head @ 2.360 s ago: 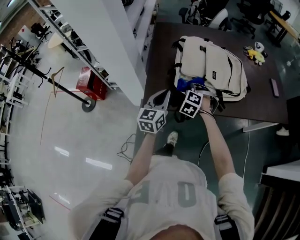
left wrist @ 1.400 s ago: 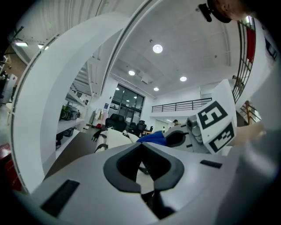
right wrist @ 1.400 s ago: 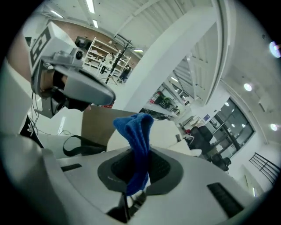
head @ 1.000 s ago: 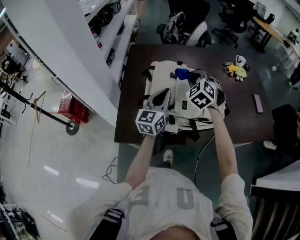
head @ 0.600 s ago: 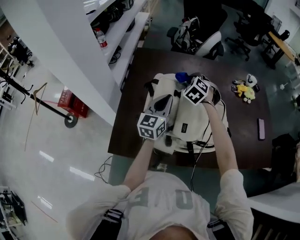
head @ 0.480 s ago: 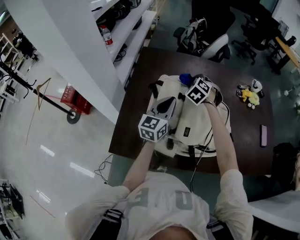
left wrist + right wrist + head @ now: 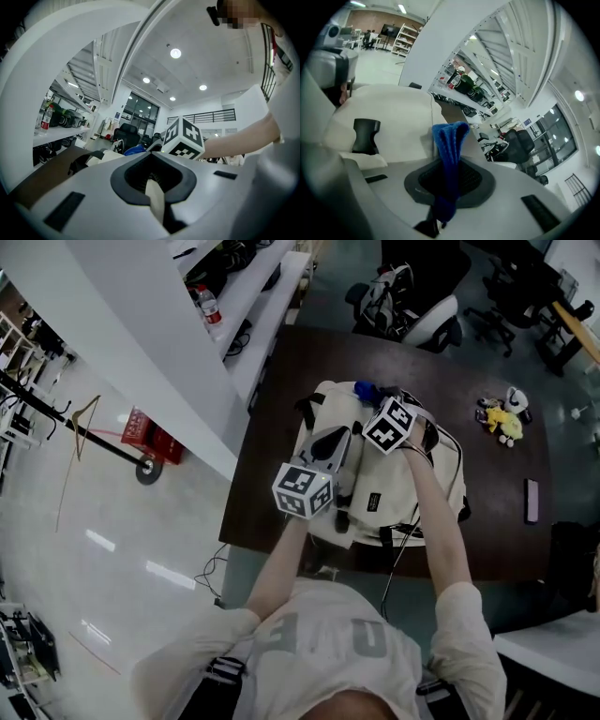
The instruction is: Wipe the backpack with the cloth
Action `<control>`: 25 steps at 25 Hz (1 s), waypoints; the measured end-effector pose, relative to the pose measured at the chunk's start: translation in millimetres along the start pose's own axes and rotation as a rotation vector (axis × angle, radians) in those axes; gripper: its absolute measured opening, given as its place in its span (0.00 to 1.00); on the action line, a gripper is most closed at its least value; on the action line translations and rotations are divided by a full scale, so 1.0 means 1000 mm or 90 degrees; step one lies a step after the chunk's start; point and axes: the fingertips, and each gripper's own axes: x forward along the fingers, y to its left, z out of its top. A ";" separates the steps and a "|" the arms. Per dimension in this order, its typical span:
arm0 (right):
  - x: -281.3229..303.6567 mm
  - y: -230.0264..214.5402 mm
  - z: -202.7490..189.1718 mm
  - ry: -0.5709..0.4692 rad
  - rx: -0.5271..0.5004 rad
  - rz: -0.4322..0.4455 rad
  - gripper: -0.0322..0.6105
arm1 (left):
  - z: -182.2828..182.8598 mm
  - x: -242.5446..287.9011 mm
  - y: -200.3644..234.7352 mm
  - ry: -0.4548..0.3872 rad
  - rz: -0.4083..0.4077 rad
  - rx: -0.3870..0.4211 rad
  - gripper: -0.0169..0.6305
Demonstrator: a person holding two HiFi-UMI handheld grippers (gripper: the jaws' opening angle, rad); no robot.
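Observation:
A cream backpack lies flat on the dark brown table. My right gripper is at the backpack's far end, shut on a blue cloth. In the right gripper view the blue cloth sticks up from between the jaws of the right gripper, with the backpack just beyond. My left gripper rests over the backpack's left side. The left gripper is shut on a cream strip of the backpack.
A yellow soft toy and a small dark flat object lie on the table's right part. Office chairs stand beyond the far edge. A white shelf unit runs along the left, with a red cart on the floor.
My right gripper has carried the blue cloth from the backpack's near end up to its far end. The left gripper has stayed on the backpack's left side.

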 end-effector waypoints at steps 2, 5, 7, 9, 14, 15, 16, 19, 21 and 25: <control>-0.006 0.009 -0.002 -0.007 0.025 -0.005 0.11 | -0.001 0.000 0.000 -0.001 -0.004 0.000 0.03; -0.012 0.021 -0.005 -0.004 0.022 -0.008 0.11 | -0.002 0.002 0.002 0.002 -0.014 -0.003 0.03; -0.018 0.024 -0.009 0.007 0.014 -0.009 0.11 | -0.003 0.001 -0.001 0.011 -0.016 0.011 0.03; -0.025 0.027 -0.013 0.015 -0.002 -0.011 0.11 | -0.005 -0.001 -0.006 0.021 -0.016 0.040 0.03; -0.044 0.048 -0.018 0.040 -0.077 -0.021 0.11 | -0.004 -0.012 -0.015 0.010 -0.016 0.045 0.03; -0.048 0.052 -0.018 0.044 -0.095 -0.029 0.11 | -0.004 -0.015 -0.015 0.007 -0.015 0.038 0.03; -0.052 0.057 -0.018 0.048 -0.108 -0.038 0.11 | -0.005 -0.017 -0.016 0.006 -0.013 0.033 0.03; -0.064 0.067 -0.020 0.055 -0.116 -0.057 0.11 | -0.009 -0.027 -0.023 0.013 -0.016 0.031 0.03; -0.071 0.072 -0.023 0.059 -0.110 -0.063 0.11 | -0.012 -0.033 -0.030 0.018 -0.022 0.035 0.03; -0.087 0.082 -0.027 0.067 -0.098 -0.091 0.11 | -0.020 -0.052 -0.045 0.024 -0.036 0.042 0.03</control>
